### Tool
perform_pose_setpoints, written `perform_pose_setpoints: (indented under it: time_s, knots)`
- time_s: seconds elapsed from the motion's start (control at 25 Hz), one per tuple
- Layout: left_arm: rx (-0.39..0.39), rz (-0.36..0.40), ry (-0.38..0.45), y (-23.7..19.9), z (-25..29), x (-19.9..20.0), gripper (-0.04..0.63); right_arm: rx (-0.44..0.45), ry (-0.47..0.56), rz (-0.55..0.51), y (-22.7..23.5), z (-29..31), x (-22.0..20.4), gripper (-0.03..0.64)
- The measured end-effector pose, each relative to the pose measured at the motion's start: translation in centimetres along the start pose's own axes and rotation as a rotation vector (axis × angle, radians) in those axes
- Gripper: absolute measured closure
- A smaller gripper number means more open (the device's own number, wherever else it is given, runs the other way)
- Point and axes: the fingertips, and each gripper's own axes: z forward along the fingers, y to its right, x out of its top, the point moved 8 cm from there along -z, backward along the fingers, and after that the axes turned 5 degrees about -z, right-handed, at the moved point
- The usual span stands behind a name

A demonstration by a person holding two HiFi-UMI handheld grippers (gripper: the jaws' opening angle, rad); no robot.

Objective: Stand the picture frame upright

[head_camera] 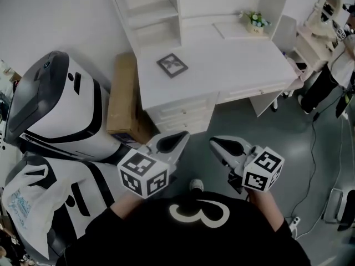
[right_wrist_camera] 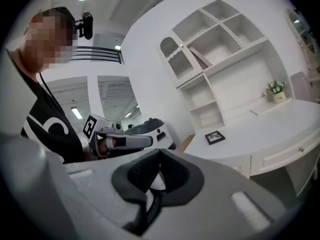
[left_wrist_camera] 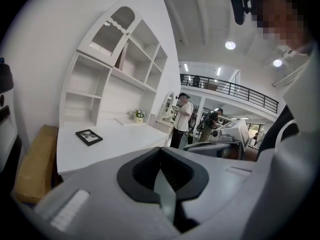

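Observation:
A small dark picture frame [head_camera: 172,65] lies flat on the white desk [head_camera: 233,65], near its left end; it also shows as the picture frame [left_wrist_camera: 89,136] in the left gripper view and the picture frame [right_wrist_camera: 215,137] in the right gripper view. My left gripper [head_camera: 178,138] and right gripper [head_camera: 218,144] are held close to my body, well short of the desk, over the grey floor. Both are shut with nothing between the jaws. The left gripper [left_wrist_camera: 161,154] points at the desk; the right gripper [right_wrist_camera: 159,157] points leftward past it.
A white shelf hutch [head_camera: 166,4] stands on the desk's back, with a small flower pot [head_camera: 256,22]. A cardboard box [head_camera: 123,96] leans left of the desk beside a large white-and-black machine [head_camera: 55,110]. People [left_wrist_camera: 181,119] stand behind the desk's right end. Cables [head_camera: 316,148] cross the floor at right.

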Motion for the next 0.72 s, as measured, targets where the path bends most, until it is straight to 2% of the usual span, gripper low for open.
perform_pose_setpoints:
  time_s: [0.16, 0.4, 0.72]
  knots:
    - [0.022, 0.014, -0.012, -1.2, 3.0, 0.8, 0.584, 0.02, -0.009, 0.013, 3.6, 0.7, 1.0, 0.614]
    - [0.09, -0.033, 0.022, -4.2, 3.8, 1.6, 0.584, 0.057, -0.05, 0.0, 6.0, 3.3, 1.6, 0.614]
    - [0.15, -0.087, -0.007, -11.1, 5.8, 2.7, 0.584, 0.082, -0.066, 0.0, 10.9, 9.2, 3.3, 0.614]
